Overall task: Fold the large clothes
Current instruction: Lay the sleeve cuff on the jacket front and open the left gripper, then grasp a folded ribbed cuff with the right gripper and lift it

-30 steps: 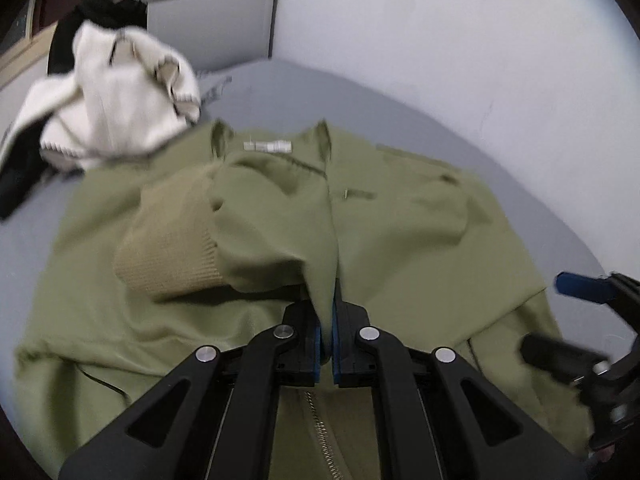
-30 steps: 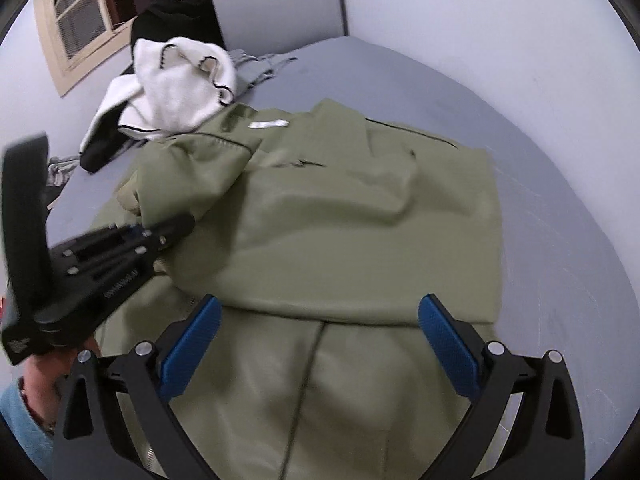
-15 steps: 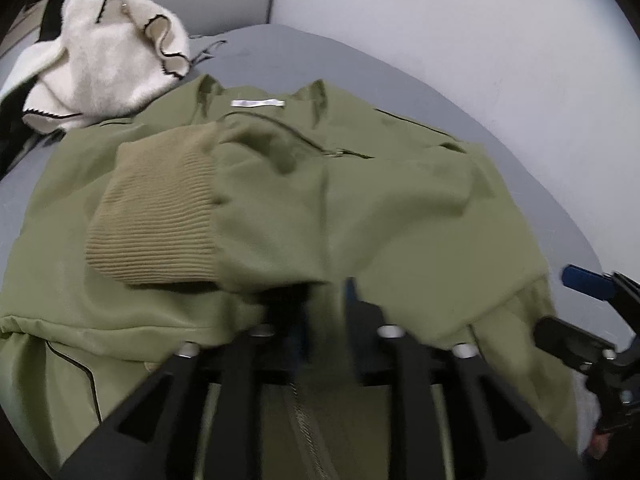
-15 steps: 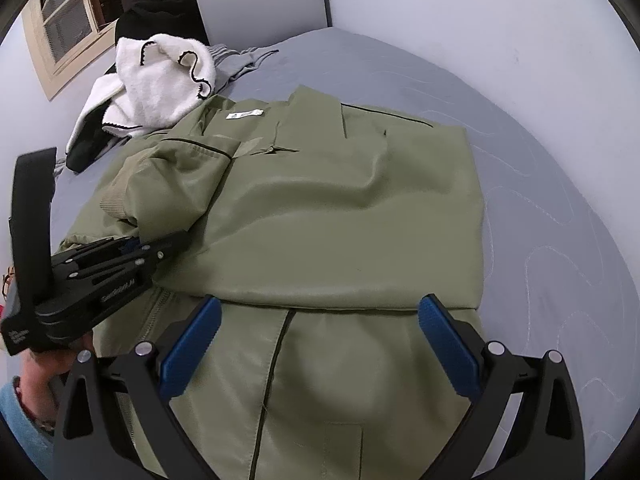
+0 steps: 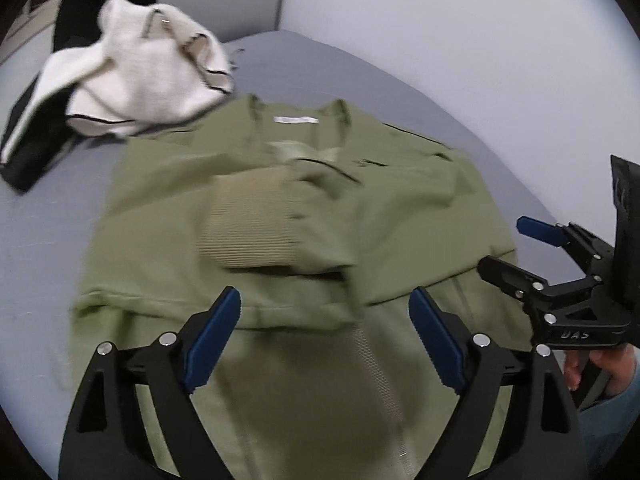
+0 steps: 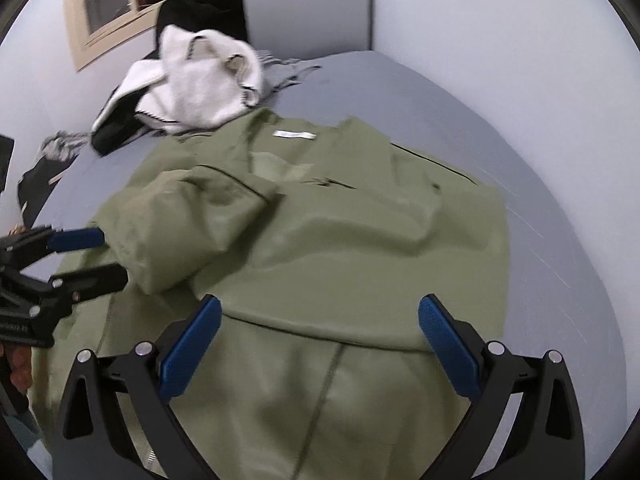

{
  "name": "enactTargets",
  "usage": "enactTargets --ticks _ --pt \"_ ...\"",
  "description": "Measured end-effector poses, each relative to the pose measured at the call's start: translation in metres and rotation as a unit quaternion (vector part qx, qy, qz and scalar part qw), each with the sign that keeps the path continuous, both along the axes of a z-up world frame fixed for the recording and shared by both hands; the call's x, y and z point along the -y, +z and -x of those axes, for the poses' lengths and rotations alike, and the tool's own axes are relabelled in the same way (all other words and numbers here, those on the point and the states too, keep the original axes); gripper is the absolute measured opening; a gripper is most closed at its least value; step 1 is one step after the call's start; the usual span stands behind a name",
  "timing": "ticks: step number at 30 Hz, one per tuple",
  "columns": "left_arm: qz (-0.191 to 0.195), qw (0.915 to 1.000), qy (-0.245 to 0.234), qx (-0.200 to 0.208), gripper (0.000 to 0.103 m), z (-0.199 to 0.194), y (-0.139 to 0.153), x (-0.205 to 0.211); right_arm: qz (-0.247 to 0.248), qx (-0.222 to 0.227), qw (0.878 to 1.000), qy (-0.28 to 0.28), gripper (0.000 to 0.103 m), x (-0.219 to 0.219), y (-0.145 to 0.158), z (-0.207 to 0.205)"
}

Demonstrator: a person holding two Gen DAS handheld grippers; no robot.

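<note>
Left wrist view: left gripper [image 5: 325, 336] jaws have just been opening, now wide apart with nothing between them. Right gripper [image 6: 320, 346] is also spread wide and empty. Olive jacket [image 5: 400, 232] lies flat mid-frame on the grey bed [image 5: 360, 76]; both sleeves are folded in, with the ribbed cuff [image 5: 248, 228] on top at centre. Left to do: probably fold the bottom half up. White garment pile [image 5: 132, 88] at upper left looks untouched.
</note>
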State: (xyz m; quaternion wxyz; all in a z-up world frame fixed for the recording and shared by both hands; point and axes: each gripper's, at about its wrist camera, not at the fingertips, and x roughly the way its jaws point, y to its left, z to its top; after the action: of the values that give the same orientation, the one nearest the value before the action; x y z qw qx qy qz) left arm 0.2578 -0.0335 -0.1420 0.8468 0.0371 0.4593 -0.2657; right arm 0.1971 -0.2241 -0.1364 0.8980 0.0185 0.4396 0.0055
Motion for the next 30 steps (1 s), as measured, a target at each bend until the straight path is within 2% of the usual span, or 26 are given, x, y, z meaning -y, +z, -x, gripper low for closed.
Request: enactTargets --ticks 5,12,15,19,21,27,30 --pt "-0.038 0.9986 0.034 0.009 0.088 -0.015 -0.005 -0.038 0.008 0.01 0.998 0.058 0.097 -0.038 0.01 -0.017" --pt "-0.066 0.9932 0.093 -0.025 0.089 -0.053 -0.039 -0.083 0.055 0.043 0.988 0.138 0.097 -0.097 0.017 -0.047" --pt "-0.072 0.9918 0.098 -0.041 0.089 -0.065 -0.053 -0.09 0.069 0.041 0.983 0.164 0.097 -0.119 0.01 -0.06" --pt "-0.077 0.9905 0.092 -0.067 0.091 -0.074 -0.077 -0.092 0.119 0.035 0.974 0.189 0.094 -0.14 -0.002 -0.075" --pt "-0.073 0.9908 0.09 -0.071 0.093 -0.074 -0.083 -0.096 0.129 0.034 0.971 0.199 0.091 -0.143 -0.005 -0.078" --pt "-0.049 0.9909 0.098 -0.078 0.095 -0.073 -0.088 -0.102 0.195 0.039 0.949 0.245 0.09 -0.161 -0.018 -0.082" --pt "-0.047 0.9912 0.097 -0.077 0.094 -0.071 -0.088 -0.101 0.248 0.052 0.929 0.268 0.089 -0.173 -0.028 -0.077"
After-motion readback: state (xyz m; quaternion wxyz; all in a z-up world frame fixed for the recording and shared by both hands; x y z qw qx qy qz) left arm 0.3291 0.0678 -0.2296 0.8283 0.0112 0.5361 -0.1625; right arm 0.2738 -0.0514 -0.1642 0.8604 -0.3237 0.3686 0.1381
